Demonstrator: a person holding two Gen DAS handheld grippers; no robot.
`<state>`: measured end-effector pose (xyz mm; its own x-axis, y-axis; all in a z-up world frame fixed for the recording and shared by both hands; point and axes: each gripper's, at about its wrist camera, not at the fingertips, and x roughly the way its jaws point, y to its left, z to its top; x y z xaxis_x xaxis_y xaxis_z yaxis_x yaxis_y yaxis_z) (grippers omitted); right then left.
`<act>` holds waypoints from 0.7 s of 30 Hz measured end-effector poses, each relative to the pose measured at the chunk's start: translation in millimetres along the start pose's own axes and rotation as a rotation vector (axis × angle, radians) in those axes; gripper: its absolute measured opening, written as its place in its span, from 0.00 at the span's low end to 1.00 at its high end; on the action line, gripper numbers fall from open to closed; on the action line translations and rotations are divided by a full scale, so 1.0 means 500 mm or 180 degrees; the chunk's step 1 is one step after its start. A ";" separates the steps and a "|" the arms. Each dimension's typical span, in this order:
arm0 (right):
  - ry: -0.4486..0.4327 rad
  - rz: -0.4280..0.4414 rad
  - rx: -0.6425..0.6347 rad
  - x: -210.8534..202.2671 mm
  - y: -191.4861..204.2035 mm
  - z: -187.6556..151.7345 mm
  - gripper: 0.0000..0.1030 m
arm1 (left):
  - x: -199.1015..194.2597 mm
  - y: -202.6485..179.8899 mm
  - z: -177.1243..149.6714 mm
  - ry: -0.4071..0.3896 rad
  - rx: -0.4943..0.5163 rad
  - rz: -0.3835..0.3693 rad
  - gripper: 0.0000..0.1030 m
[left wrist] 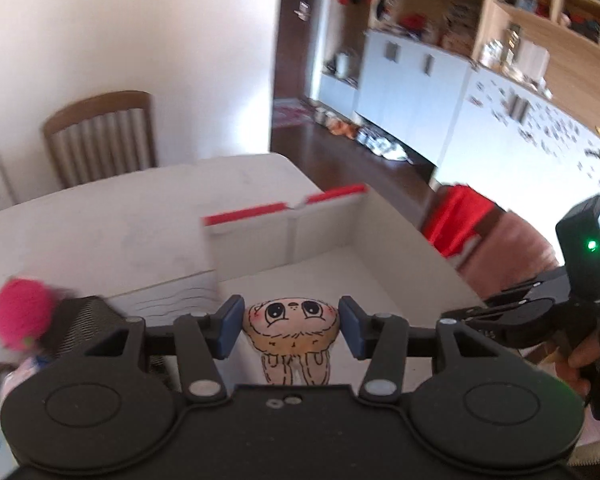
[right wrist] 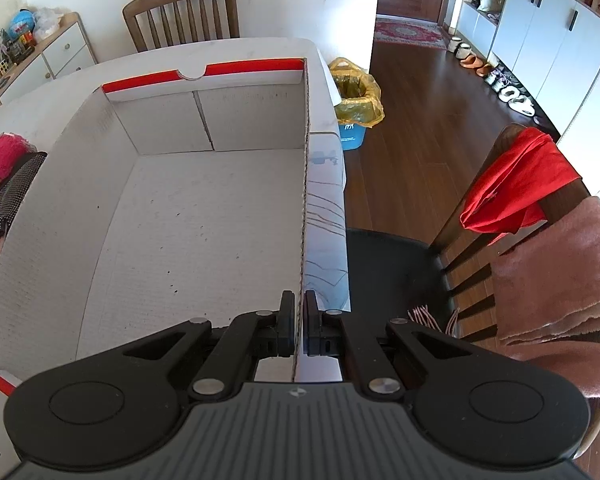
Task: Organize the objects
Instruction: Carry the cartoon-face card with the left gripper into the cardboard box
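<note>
The left gripper (left wrist: 292, 328), angled downward, clamps its jaws on a small beige plush doll with a drawn face (left wrist: 291, 330) above the open white cardboard box (right wrist: 204, 216) on the white bench (left wrist: 100, 216). The right gripper (right wrist: 299, 322), pitched steeply down, pinches the box's right wall.

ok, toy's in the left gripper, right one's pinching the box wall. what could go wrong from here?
1. The plush toy sits between the left gripper pads by its head only; the soft body may slip out before it clears the box.
2. The right gripper clamps one thin cardboard wall; it could bend or let the box skid.
3. The left view is blurred, so drop aim may suffer.
</note>
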<state>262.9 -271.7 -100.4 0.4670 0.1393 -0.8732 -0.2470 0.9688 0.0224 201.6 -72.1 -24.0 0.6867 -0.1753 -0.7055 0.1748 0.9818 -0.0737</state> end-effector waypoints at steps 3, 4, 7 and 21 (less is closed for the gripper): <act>0.0010 0.0009 0.0000 0.000 0.000 -0.001 0.03 | 0.063 -0.035 0.000 0.0243 0.0132 -0.0108 0.48; 0.0013 0.0008 0.0002 0.000 -0.001 -0.001 0.03 | 0.084 -0.043 -0.001 0.0348 0.0170 -0.0135 0.48; 0.0022 0.0011 0.0013 0.002 -0.001 -0.004 0.03 | 0.138 -0.058 -0.012 0.0617 0.0210 -0.0163 0.48; 0.0032 0.0038 0.0057 0.001 -0.004 -0.005 0.03 | 0.259 -0.073 -0.049 0.1495 0.0295 -0.0191 0.48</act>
<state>261.8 -273.9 -102.2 0.4557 0.1488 -0.8776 -0.2372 0.9706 0.0414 267.2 -128.7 -130.1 0.2844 -0.1587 -0.9455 0.2811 0.9567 -0.0760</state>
